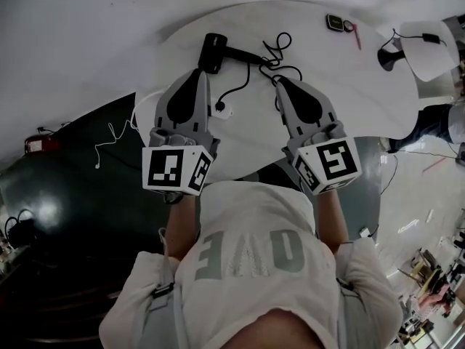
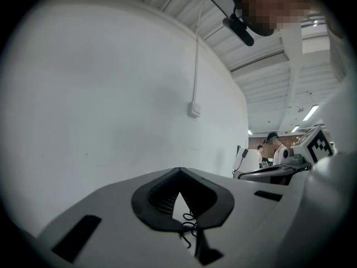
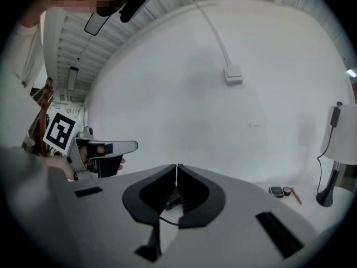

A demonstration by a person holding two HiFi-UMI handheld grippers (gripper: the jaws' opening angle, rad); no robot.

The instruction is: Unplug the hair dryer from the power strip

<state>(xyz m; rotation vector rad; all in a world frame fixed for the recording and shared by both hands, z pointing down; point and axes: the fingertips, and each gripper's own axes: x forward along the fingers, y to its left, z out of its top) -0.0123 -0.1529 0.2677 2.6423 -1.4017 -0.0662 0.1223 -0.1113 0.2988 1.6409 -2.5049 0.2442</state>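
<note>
A black hair dryer point(image 1: 214, 52) lies on the white round table point(image 1: 349, 100), its black cord point(image 1: 270, 58) tangled beside it. One strand of the cord runs down to a small white socket block point(image 1: 224, 110), seemingly the power strip, between my grippers. My left gripper point(image 1: 202, 72) is shut and empty, its tip just short of the dryer. My right gripper point(image 1: 278, 81) is shut and empty too, with its tip by the cord tangle. In the left gripper view the jaws point(image 2: 178, 170) meet over a bit of cord point(image 2: 189, 226). In the right gripper view the gripper point(image 3: 176, 166) is shut above the cord point(image 3: 166, 220).
A white lamp point(image 1: 425, 43) with a dark foot stands at the table's right end. A small dark device point(image 1: 336, 22) and a red pen point(image 1: 356, 35) lie at the far edge. A thin white cable point(image 1: 109, 133) trails off the table's left side over the dark floor.
</note>
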